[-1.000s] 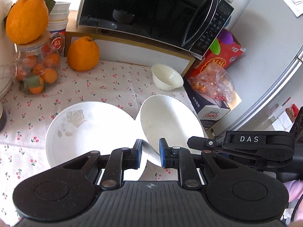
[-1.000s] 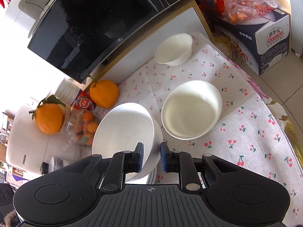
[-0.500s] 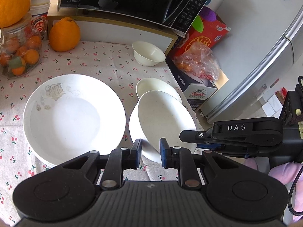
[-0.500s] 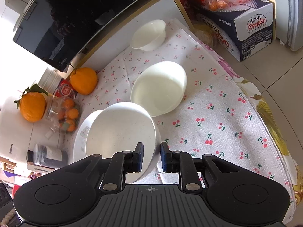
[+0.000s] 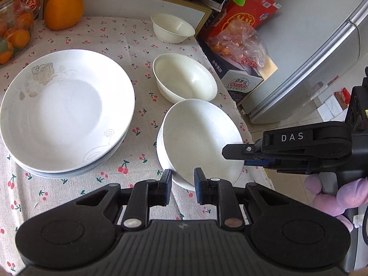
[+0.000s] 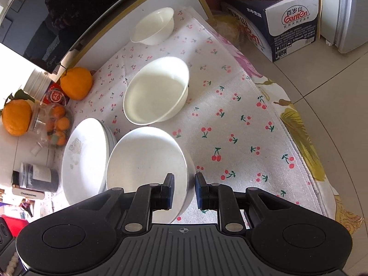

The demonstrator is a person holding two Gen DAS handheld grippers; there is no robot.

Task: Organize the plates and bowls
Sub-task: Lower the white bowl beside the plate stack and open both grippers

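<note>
A white bowl (image 5: 200, 138) hangs tilted low over the cherry-print cloth, held by both grippers. My left gripper (image 5: 182, 180) is shut on its near rim. My right gripper (image 5: 243, 157) comes in from the right and pinches the right rim. In the right wrist view that gripper (image 6: 184, 184) clamps the white bowl (image 6: 145, 158) at its near edge. A stack of rose-patterned plates (image 5: 66, 112) sits left of the bowl. A cream bowl (image 5: 186, 78) stands just behind it, and a small cream bowl (image 5: 172, 27) stands further back.
A microwave (image 6: 57, 18) lines the back of the table, with a large orange (image 5: 63, 9) and a jar of small oranges (image 5: 13, 34) at the back left. A water carton (image 5: 239, 78) and a fridge (image 5: 322, 46) stand beyond the table's right edge. A gloved hand (image 5: 333, 197) holds the right gripper.
Both grippers have come down with the white bowl and tipped further downward. The bowl, which overlapped the cream bowl before, now sits lower, in front of it.
</note>
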